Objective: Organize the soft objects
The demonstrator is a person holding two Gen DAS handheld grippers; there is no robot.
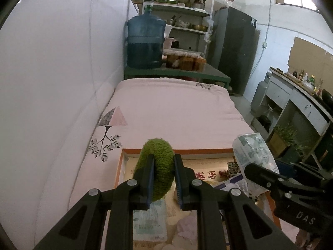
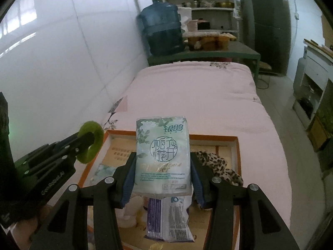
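Over the orange-rimmed box on the pink bed: tissue pack clamped upright in right gripper, long axis pointing away along the fingers, near the box's middle. Green fuzzy ring pinched through its band by left gripper, above the box's near-left part. Both held above the box, neither touching it. Box already holds a leopard-print cloth at right, a purple-striped packet below the right gripper, and another tissue pack at left. Likely drop: straight down.
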